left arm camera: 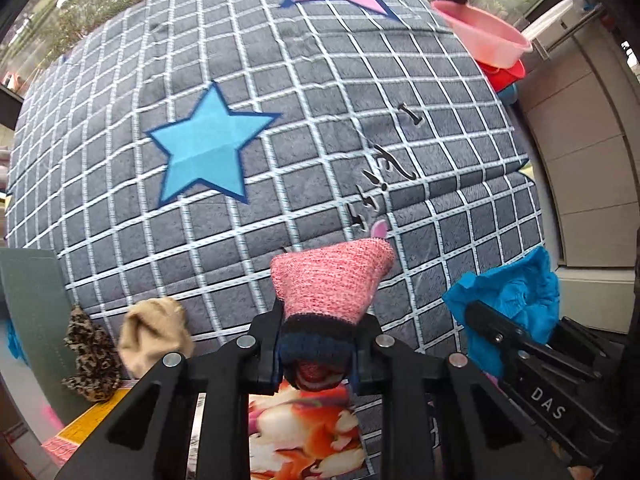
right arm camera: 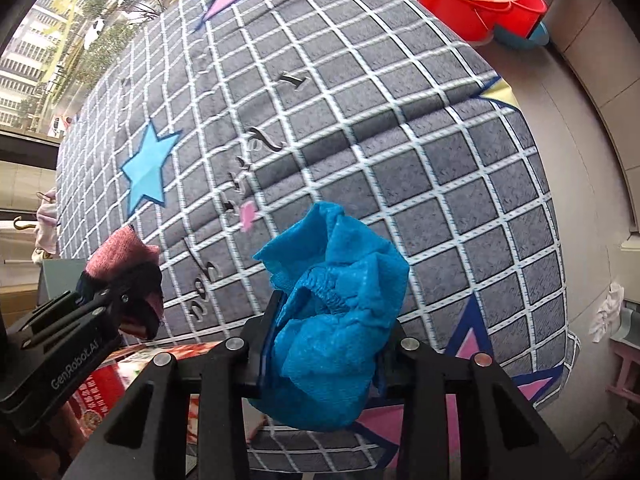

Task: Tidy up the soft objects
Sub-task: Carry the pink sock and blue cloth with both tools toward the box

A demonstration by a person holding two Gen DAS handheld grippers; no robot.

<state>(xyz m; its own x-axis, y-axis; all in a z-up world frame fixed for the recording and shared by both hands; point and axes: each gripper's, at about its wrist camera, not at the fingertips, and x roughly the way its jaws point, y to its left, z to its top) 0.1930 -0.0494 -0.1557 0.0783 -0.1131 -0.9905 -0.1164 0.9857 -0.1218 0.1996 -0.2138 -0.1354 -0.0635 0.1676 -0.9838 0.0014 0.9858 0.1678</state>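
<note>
Clamped in the left gripper, a pink knit sock is held above the grid-patterned bedding; a crumpled blue shoe cover is gripped by the right gripper alongside.

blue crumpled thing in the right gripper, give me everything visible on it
The blue cover is thin, textured non-woven-looking fabric, bright blue, crumpled into a loose bunch. A gathered elastic hem shows near its middle, so it resembles a disposable shoe cover or cap. The right gripper is shut on it, pinching its lower part; the rest billows up and hangs below the fingers. It is held in the air before the grey checked bedding, apparently touching nothing else.
</note>
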